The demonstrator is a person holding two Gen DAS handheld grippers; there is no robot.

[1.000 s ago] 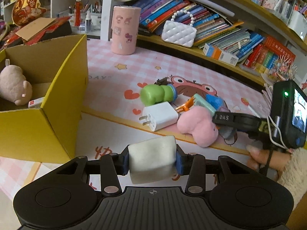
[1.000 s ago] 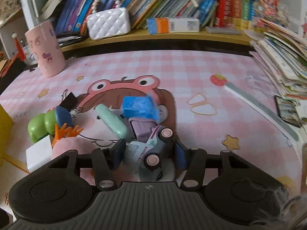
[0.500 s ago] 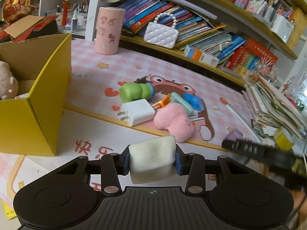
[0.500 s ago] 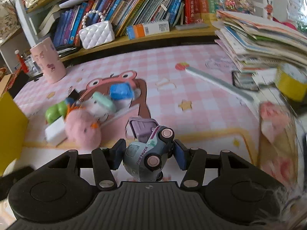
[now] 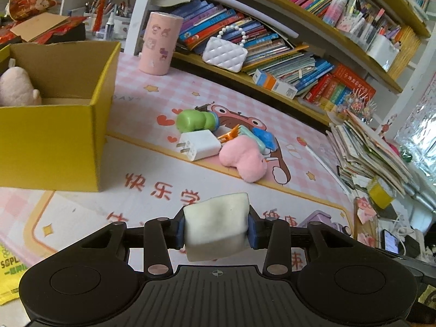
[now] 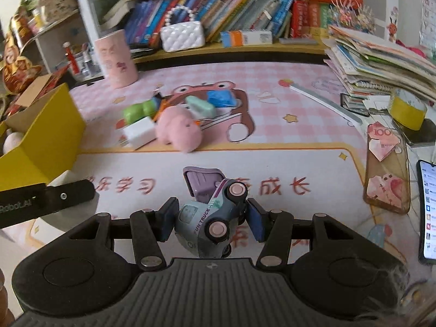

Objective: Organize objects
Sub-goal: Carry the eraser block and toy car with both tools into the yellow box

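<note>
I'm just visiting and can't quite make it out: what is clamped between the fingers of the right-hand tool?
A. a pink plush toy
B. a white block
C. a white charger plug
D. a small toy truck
D: in the right wrist view the toy truck, lettered FUN TRUCK, sits pinched between the two fingers, while the charger and plush lie on the mat.

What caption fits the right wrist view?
Right gripper holds a toy truck above the mat, yellow box at left.

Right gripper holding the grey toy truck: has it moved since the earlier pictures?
Yes. The right gripper with the grey toy truck has backed away from the pink plush toy.
</note>
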